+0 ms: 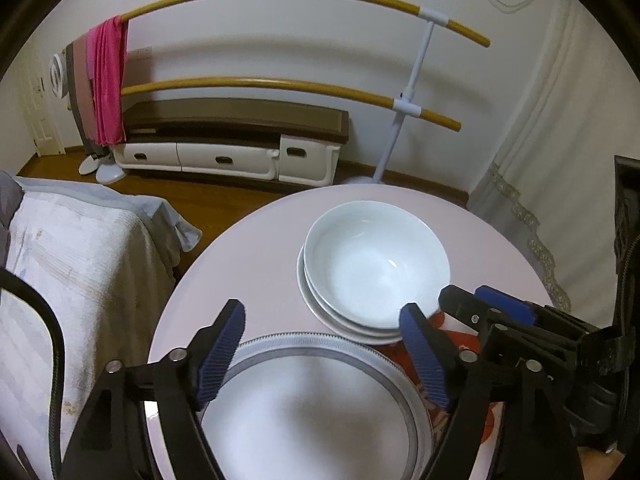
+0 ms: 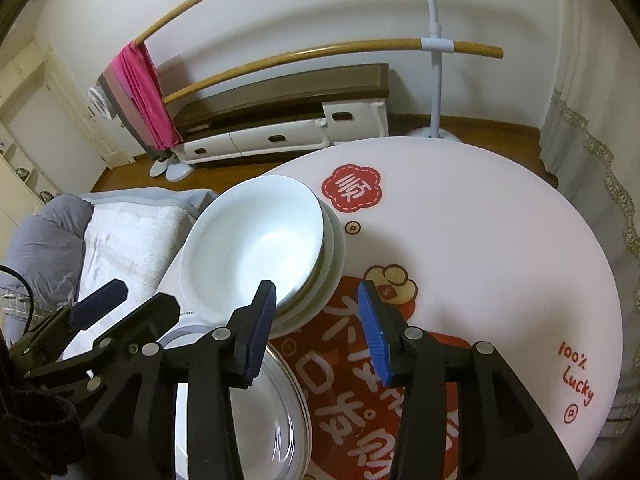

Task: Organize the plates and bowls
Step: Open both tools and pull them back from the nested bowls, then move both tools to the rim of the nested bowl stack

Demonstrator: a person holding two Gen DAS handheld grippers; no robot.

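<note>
On the round tabletop (image 1: pixel 240 264), left wrist view: left claw (image 1: pixel 322 356) spread, empty, straddling a grey-rimmed plate (image 1: pixel 312 400); bowl stack (image 1: pixel 376 264) just beyond. Right wrist view: right claw (image 2: pixel 316 336) spread, empty (beside the stack (image 2: pixel 256 240)). Best to grip the plate's rim squarely and lift level.

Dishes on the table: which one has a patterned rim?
The large flat plate beneath the left tongs; a grey patterned band rings it. The stacked bowls beyond are plain white.
</note>
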